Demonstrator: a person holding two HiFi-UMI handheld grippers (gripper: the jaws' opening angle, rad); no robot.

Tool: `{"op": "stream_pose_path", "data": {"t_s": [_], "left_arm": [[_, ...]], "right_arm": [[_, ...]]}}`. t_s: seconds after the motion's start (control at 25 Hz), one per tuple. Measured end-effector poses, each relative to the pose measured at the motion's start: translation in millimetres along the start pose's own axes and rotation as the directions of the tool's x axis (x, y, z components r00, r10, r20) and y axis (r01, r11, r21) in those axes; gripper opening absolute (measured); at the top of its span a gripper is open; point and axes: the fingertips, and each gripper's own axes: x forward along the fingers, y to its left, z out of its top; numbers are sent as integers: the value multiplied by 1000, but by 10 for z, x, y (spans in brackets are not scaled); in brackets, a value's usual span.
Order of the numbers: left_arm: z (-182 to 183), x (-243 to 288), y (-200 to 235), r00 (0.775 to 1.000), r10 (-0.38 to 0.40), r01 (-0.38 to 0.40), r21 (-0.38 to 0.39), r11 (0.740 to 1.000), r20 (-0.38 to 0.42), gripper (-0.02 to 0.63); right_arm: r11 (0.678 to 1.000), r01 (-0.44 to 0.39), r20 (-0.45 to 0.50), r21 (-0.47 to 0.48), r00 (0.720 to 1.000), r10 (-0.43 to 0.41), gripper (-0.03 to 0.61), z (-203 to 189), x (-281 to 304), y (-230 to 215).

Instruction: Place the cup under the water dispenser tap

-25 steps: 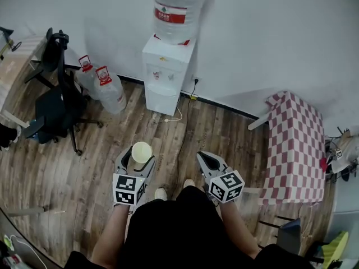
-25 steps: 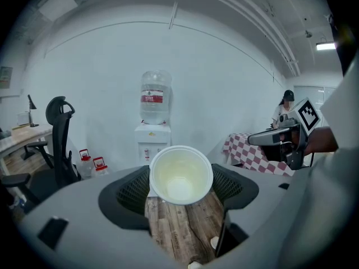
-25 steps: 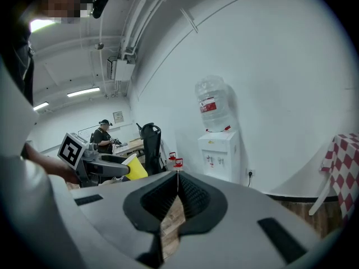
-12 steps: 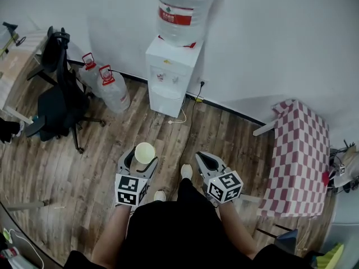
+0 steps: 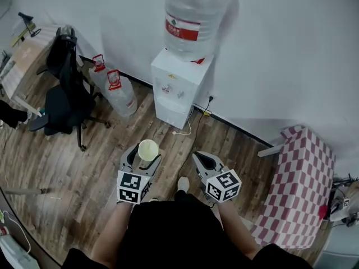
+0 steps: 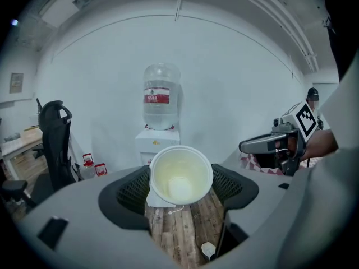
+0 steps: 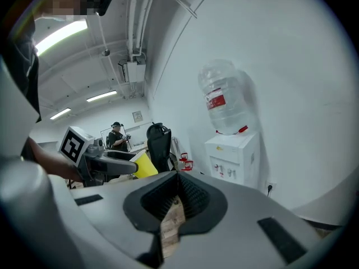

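Note:
A pale yellow paper cup (image 5: 148, 149) stands upright between the jaws of my left gripper (image 5: 142, 159), which is shut on it; its open mouth (image 6: 180, 174) shows empty. The white water dispenser (image 5: 180, 88) with a big bottle (image 5: 193, 15) on top stands against the wall, well ahead of the cup; its taps (image 7: 230, 172) face me. My right gripper (image 5: 203, 162) hovers to the right of the left one, jaws shut with nothing between them. The right gripper view shows the cup (image 7: 145, 164) from the side.
Two spare water jugs (image 5: 120, 91) and a black office chair (image 5: 64, 94) stand left of the dispenser. A table with a red-checked cloth (image 5: 294, 189) is at the right. A white cord (image 5: 188, 129) lies on the wooden floor in front of the dispenser.
The person has walked forward: the dispenser is nearer and larger in the head view. Both grippers keep their pose, the left still holding the cup.

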Motion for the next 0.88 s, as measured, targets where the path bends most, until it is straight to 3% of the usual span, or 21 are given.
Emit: {"op": "stream_pose_path", "data": {"t_s": [0.4,0.64,0.88], "left_arm": [[11,442,-159,992,108,-112,-52,992,-73,356],[30,692,-340,990,112,-118,-67,991,-87,356],[-128,819,-300,984,117,-129,-84,988,-135,356]], "right_arm": [[992,-129,-54,-4,990,129,21,4,156,-638],[988,-155,-98,8,983,156,21,-145,143,-917],[982,-183,-129,35,974,186,21,-265,199,-924]]}}
